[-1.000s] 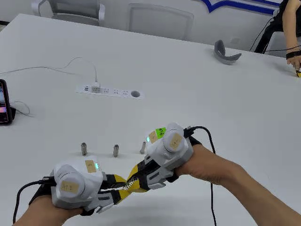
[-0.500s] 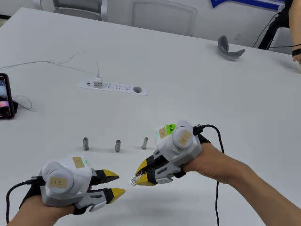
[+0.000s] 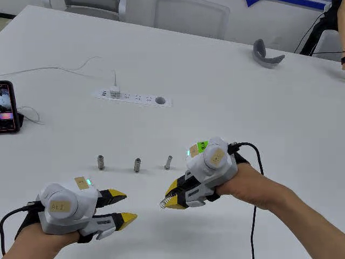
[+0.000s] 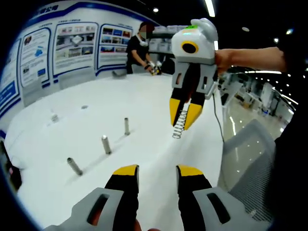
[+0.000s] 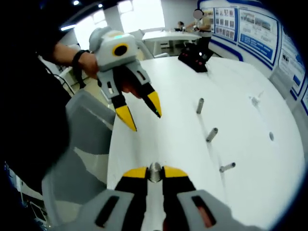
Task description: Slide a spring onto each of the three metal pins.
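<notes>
White tabletop (image 3: 215, 97) lies under left tongs (image 3: 123, 205), spread and empty, and right tongs (image 3: 172, 197) clamping a spring (image 3: 163, 203).

Right claw (image 3: 172, 198) has yellow tips, spring (image 3: 163, 203) silver.

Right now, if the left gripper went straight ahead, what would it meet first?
Probably the spring held by the right gripper, slightly off the line of the left gripper; depth is unclear.

Head view high over the white table (image 3: 226, 97), facing forward and down, left gripper view low and near, facing the right gripper (image 4: 184, 118) at 1 o'clock, right gripper view facing the left gripper (image 5: 145, 120) at 11 o'clock, 3 pins (image 3: 137, 165) shared by all 3.
</notes>
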Tool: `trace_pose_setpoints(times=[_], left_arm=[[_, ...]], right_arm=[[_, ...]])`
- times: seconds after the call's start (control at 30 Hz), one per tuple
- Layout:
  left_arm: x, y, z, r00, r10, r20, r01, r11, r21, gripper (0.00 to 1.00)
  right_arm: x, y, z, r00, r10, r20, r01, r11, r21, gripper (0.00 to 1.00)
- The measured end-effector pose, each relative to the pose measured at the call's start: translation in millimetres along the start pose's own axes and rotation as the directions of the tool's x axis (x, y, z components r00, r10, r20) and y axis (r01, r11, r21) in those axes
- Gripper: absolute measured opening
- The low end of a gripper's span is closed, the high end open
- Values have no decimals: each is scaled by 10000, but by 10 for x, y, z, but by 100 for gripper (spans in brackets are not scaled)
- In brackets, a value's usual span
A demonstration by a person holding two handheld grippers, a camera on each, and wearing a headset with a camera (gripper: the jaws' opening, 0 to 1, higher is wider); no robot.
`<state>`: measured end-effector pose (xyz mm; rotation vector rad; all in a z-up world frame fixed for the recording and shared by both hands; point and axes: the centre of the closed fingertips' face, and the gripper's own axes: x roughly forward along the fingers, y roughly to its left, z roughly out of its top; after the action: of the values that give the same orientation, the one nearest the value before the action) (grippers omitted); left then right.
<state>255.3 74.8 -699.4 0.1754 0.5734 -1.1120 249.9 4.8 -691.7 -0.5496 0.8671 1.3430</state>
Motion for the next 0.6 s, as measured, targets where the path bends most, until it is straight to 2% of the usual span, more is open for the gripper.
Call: trace_pose_setpoints(times=[0.3,0.47,0.6], left_arm=[[-83,149,-64,9988,482,-95,-484,9986,-229,38],[-161,289,-96,9955,948,-49,-949,9939,-555,42],[-215,352,-123,9933,1157,-70,-1159,9910,-664,44]], right_arm=[[-41,-150,-123,9991,-318,-294,324,9993,173,12],[-70,-297,-152,9973,-654,-319,667,9969,408,12],[-94,-391,-170,9954,-866,-410,885,9949,476,12]])
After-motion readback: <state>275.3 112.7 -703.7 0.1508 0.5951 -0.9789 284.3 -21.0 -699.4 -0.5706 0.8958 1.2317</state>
